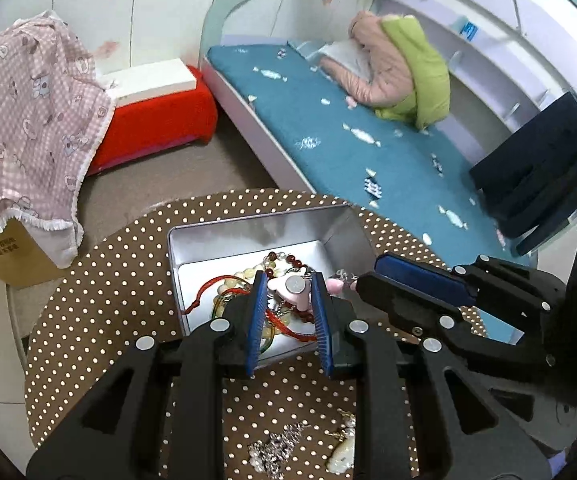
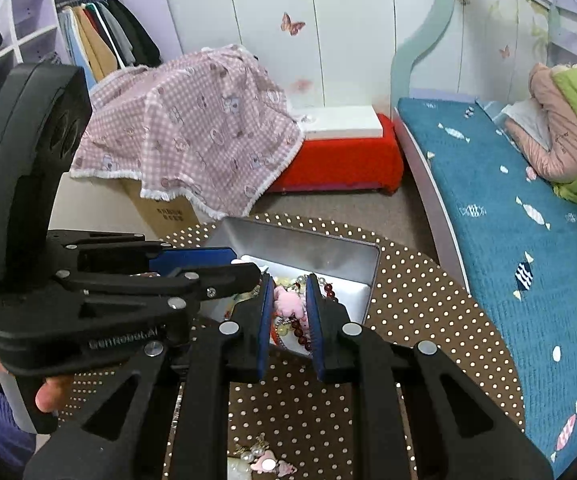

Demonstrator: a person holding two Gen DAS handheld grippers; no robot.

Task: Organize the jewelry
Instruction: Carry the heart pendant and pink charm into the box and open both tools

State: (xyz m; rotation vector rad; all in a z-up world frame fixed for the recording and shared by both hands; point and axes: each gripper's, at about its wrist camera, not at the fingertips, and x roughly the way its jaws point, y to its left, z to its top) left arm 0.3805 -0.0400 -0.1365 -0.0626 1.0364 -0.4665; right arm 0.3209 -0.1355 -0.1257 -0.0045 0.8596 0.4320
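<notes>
Left wrist view, left to right: polka-dot table [image 1: 100,300] carries the silver tin [image 1: 248,236] at centre frame, already holding a tangle of beaded bracelets [image 1: 284,260] and red cord [image 1: 216,284]. Left hand-held gripper [image 1: 288,294] sits low over the tin, fingers pinching a pink charm [image 1: 294,288] with a round metal back. Right hand-held gripper [image 1: 372,276] enters from the right edge, tips closed on what looks like the same piece's chain end; hard to confirm. Right wrist view agrees: the pink charm [image 2: 288,304] shows between the right gripper's [image 2: 288,300] pads, over the tin [image 2: 300,240]. Judgement: mid-placement, piece is being lowered into the tin. Next move likely calls for releasing both grips so charm and chain drop inside the walls, not across the rim. Still loose on the table at lower frame: silver chain [image 1: 276,446] and a pale pendant [image 1: 342,456], so more picks remain.
</notes>
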